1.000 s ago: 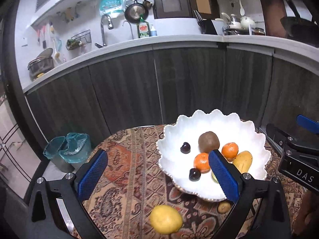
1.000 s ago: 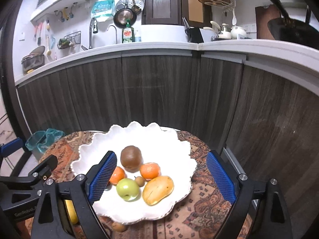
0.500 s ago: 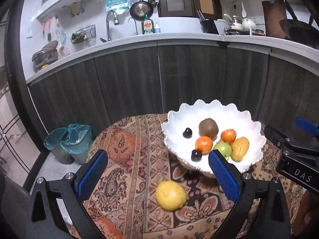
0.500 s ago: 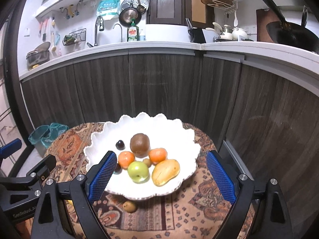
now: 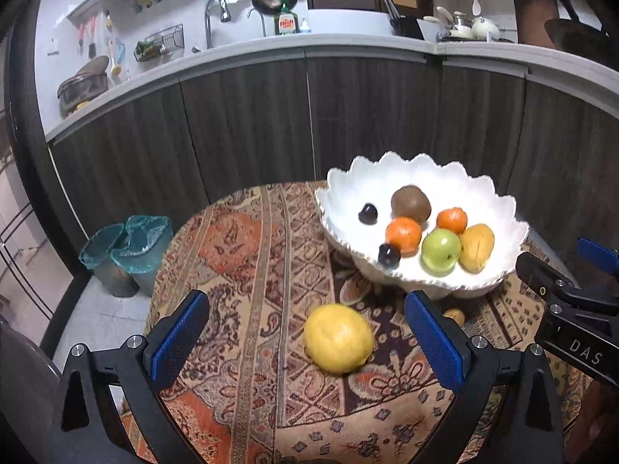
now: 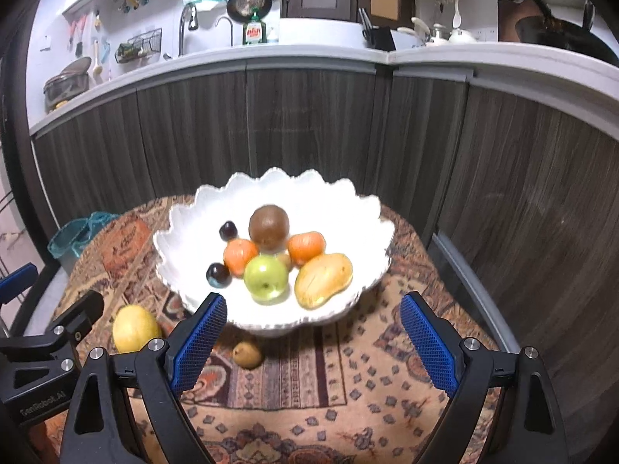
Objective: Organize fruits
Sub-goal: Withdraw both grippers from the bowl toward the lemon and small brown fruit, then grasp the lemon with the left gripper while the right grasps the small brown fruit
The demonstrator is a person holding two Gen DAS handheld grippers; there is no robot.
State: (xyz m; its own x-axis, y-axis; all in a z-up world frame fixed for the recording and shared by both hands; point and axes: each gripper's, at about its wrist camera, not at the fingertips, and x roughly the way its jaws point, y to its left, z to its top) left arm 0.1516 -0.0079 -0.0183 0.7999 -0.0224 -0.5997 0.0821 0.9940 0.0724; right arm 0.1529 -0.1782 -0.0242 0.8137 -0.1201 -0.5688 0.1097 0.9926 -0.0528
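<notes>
A white scalloped bowl stands on the patterned tablecloth. It holds a kiwi, two oranges, a green apple, a yellow mango and two dark plums. A yellow lemon lies on the cloth in front of the bowl. A small brownish fruit lies by the bowl's base. My left gripper is open, its fingers either side of the lemon and short of it. My right gripper is open and empty, in front of the bowl.
The round table has its edge close on the left. Two teal-lined bins stand on the floor beyond it. Dark cabinets and a kitchen counter run behind. The right gripper's body shows at the right of the left wrist view.
Both grippers have drawn back and risen from the bowl. The lemon now sits between the left fingers' line of sight, and the small brownish fruit has come into view.
</notes>
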